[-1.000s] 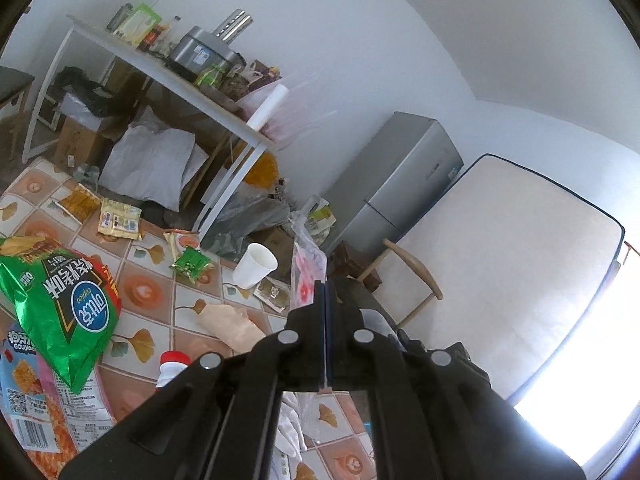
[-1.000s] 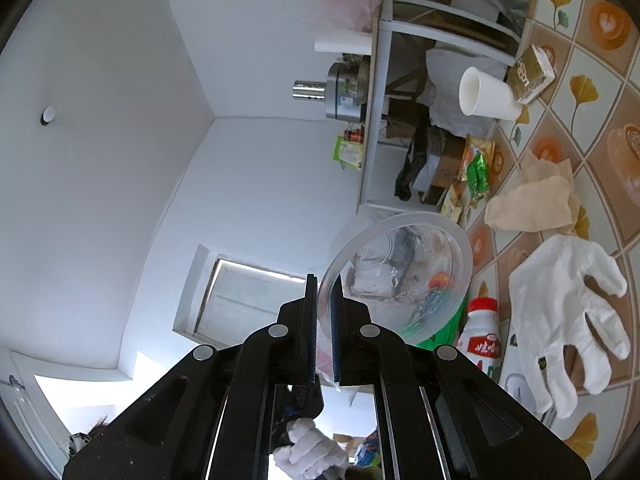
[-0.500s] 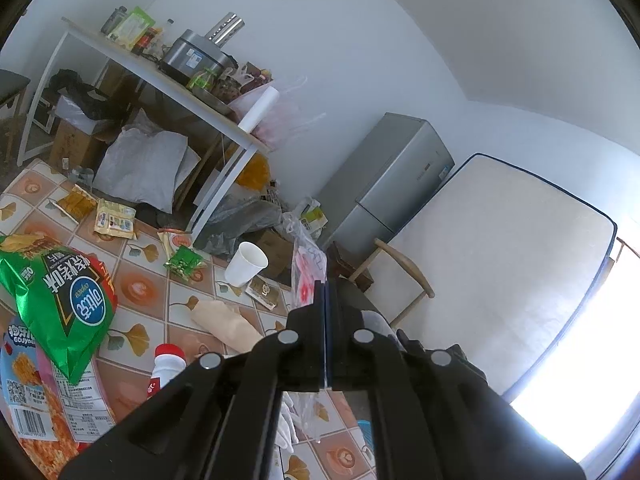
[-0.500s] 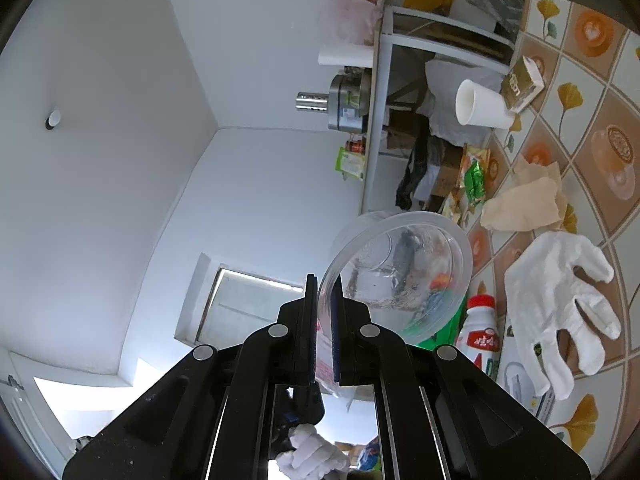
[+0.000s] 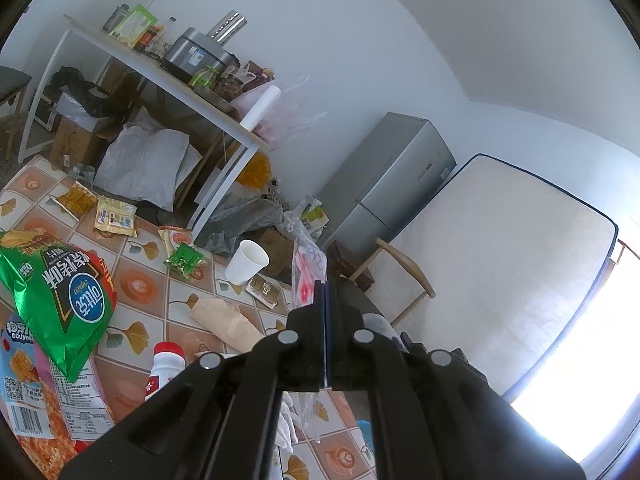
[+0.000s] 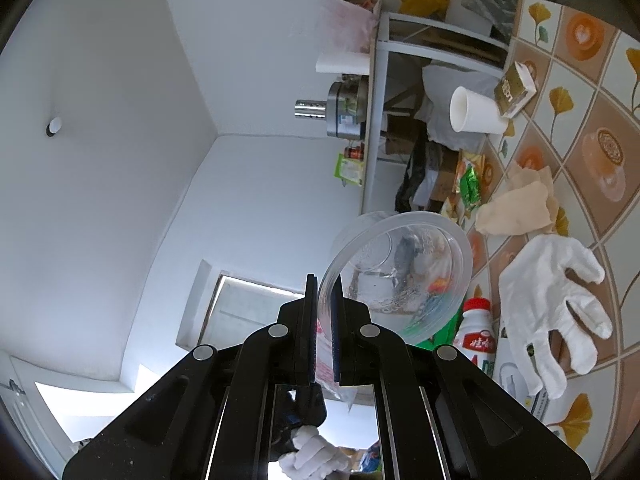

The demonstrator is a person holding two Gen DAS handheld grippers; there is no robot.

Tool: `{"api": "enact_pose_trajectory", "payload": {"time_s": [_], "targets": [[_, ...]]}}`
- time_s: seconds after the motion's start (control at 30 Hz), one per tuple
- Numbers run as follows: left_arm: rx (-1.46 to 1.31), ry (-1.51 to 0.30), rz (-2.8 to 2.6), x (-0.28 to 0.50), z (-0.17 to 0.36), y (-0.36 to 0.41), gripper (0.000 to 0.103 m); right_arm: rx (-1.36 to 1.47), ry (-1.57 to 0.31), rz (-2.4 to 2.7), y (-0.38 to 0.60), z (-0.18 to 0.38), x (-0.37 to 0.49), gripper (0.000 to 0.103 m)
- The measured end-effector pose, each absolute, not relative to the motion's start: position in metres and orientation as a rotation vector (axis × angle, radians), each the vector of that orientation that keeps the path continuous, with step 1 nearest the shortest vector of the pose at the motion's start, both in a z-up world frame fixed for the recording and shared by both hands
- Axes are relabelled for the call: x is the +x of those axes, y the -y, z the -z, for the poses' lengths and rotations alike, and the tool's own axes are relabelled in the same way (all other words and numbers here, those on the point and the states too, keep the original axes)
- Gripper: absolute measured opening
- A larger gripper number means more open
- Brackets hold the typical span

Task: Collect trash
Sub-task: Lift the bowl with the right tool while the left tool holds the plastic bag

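My left gripper [image 5: 323, 284] is shut on the edge of a thin clear plastic bag with pink print [image 5: 306, 268], which sticks up past the fingertips. My right gripper [image 6: 324, 278] is shut on the rim of a clear plastic bowl [image 6: 400, 276] that holds some scraps and is raised and tipped on its side. Trash lies on the tiled tabletop [image 5: 136, 280]: a white paper cup [image 5: 246, 262] on its side, a green chip bag [image 5: 60, 292], a red-capped white bottle [image 5: 164, 368], brown paper [image 5: 224, 320] and small packets [image 5: 116, 220].
A white glove [image 6: 552, 300] lies on the tabletop near the bottle [image 6: 476, 336]. A person's gloved hand [image 6: 312, 452] shows below my right gripper. Behind the tabletop are a cluttered white shelf table [image 5: 160, 76], a grey fridge [image 5: 384, 188], a wooden chair [image 5: 404, 276] and a mattress [image 5: 500, 260].
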State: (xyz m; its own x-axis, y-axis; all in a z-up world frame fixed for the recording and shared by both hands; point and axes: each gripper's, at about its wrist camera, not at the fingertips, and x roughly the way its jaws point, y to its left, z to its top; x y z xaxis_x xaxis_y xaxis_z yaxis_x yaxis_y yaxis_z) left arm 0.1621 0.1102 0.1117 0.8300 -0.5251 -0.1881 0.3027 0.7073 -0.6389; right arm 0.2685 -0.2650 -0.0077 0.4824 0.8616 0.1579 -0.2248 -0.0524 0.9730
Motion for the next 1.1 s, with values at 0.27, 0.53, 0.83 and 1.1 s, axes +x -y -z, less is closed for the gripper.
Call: {"api": "enact_pose_trajectory", "payload": {"time_s": [0.27,0.53,0.83,1.1], "targets": [[-0.635,-0.376,0.472,0.1621,-0.1113,-0.11,0.0,1.346,-0.619,-0.979,0.2703,0.0086,0.266,0.005],[-0.636,-0.374,0.472,0.1622,-0.1115,-0.1105,0.0,1.347,-0.62,-0.979,0.2711,0.0079,0.2645,0.005],[-0.636,-0.374,0.472,0.1624,-0.1119,-0.1109,0.0,1.347,-0.62,-0.979,0.2715,0.0076,0.2648,0.005],[-0.637,-0.371,0.473,0.1614,-0.1114,-0.1085,0.0,1.35,-0.614,-0.979,0.2756,0.0053,0.2648,0.005]]}}
